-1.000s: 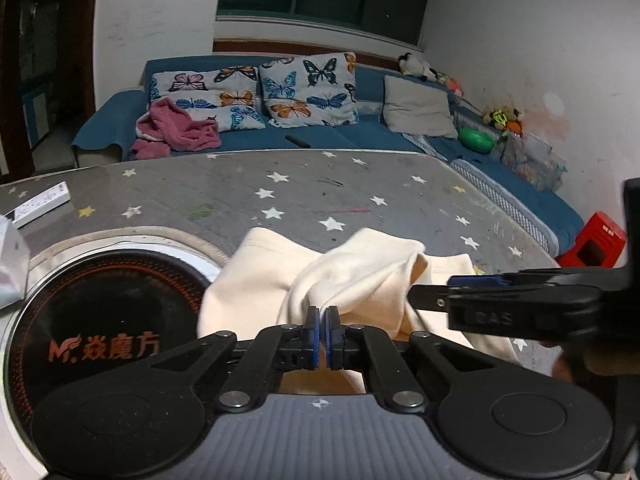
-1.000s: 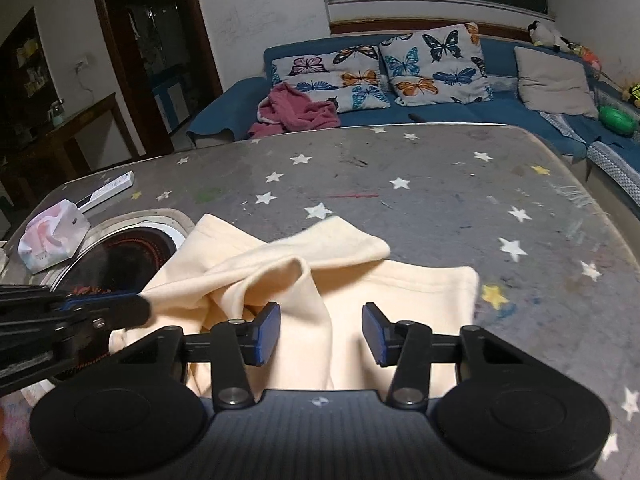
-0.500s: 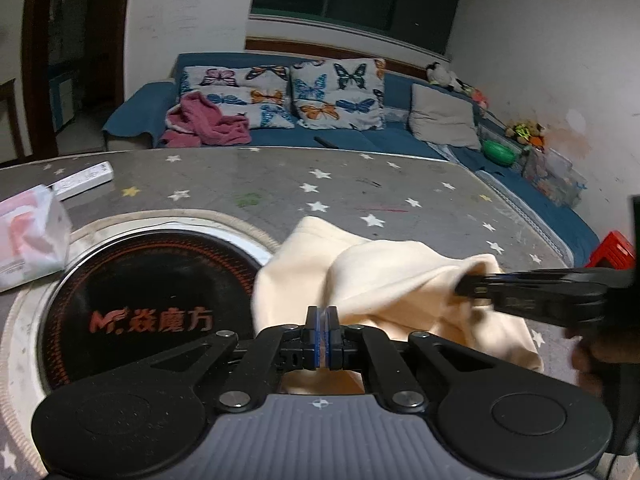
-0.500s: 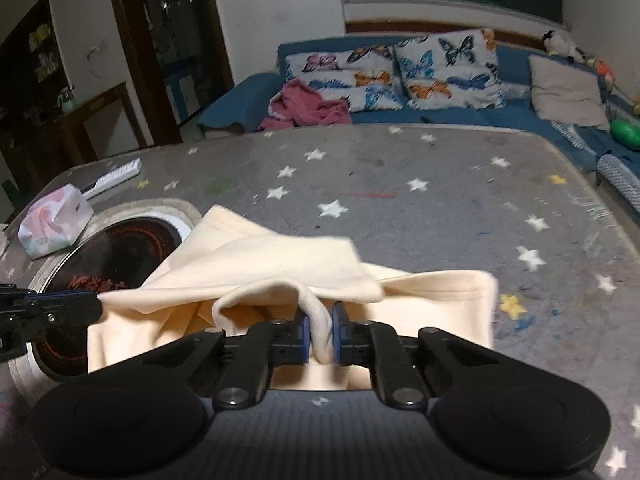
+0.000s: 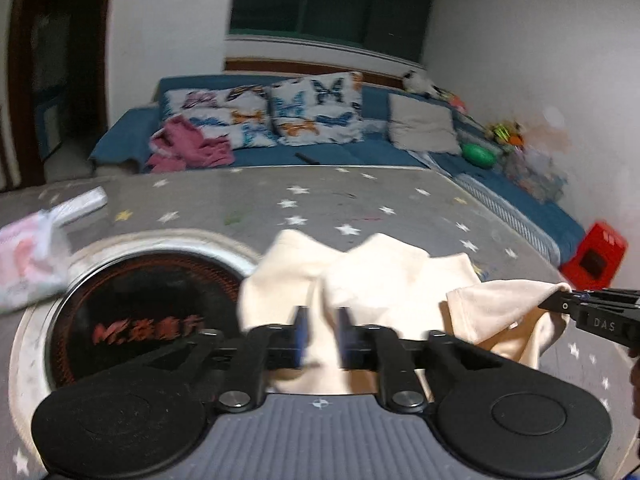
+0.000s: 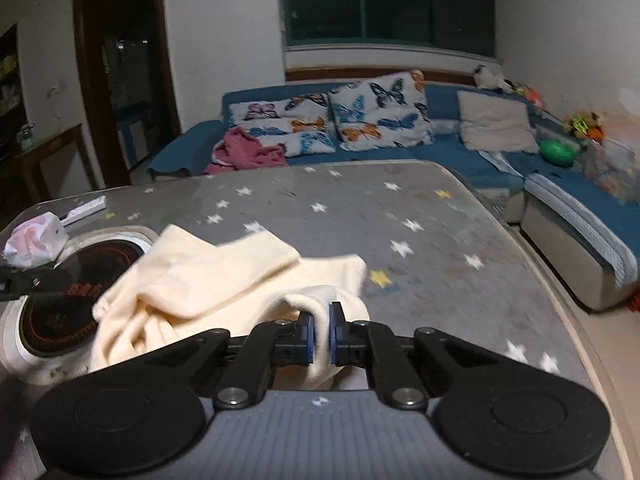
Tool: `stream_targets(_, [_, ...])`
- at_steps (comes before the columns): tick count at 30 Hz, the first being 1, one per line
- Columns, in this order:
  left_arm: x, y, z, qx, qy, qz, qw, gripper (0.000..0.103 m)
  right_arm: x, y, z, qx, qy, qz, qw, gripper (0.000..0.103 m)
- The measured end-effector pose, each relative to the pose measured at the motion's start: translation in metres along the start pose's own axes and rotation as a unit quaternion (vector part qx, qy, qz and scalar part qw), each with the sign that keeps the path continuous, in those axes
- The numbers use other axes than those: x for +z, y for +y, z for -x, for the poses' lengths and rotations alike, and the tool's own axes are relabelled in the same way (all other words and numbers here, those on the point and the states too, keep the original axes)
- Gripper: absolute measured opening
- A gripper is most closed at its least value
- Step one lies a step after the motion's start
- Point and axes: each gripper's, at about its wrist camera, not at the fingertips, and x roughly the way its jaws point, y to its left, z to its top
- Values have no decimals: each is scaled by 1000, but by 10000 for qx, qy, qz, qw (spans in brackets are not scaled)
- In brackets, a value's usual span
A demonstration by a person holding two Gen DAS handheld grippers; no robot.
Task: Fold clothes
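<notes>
Clamped the right gripper [image 6: 322,330] onto a thick fold of the cream garment [image 6: 208,276], pads pressed to the cloth from both sides with only the fabric between them. From the left wrist view, showed as a dark tip off to the right, holding one corner of cloth lifted clear of the surface. Kept the left gripper [image 5: 320,330] parted by a modest gap, blurred, with nothing pinched and cream cloth showing through just beyond the fingers. Rest of the garment bunched directly ahead of both claws, on the grey star-printed table [image 6: 400,208], its left edge touching the rim of a round black cooktop [image 5: 132,312] set into the tabletop. Left of the left claw, beyond the cooktop, a soft tissue pack [image 5: 28,264] and a white remote [image 5: 86,202], close together. Far ahead, past the table's far edge, a blue sofa [image 5: 360,156] with butterfly cushions [image 5: 316,108], a crumpled pink garment [image 5: 188,148] and a plain grey cushion [image 5: 422,130]. Farther right, a green ball [image 5: 478,155] and a red box [image 5: 596,256] on the floor. Above the sofa a dark window [image 6: 384,4]; to the left a dark doorway [image 6: 120,60].
</notes>
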Motion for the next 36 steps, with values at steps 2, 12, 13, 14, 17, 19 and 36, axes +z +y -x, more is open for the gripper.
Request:
stream_targets(2, [0,-17,-12,0,38,-288,9996,50,-7,-9,2,-66,79,-117,9999,6])
stream_targets(12, [-10,-33,-63,224,462,-671,9964,7,-25,-35,16,-65,149,-500,9986,6])
stream_targets(13, [-11,-29,-60,238,416,-577,9972,6,-26,-37,17,-77,130,-530,9985,6])
stream_targets(14, [-11,-24,-55,249,361,-476,9979,6,-28,-40,19,-101,110,-574,9982,6])
stream_targets(17, [-11,-7,-24,302,71,-93,9995,6,-32,-48,25,-171,50,-711,9973,6])
stream_targets(19, [-13,6,-1,378,-67,147,9992,6,-35,-54,30,-214,4,-819,9964,6])
stream_targets(36, [-125,64,111,778,595,1412,9851,23,-80,-96,48,-505,352,-1382,9885,31])
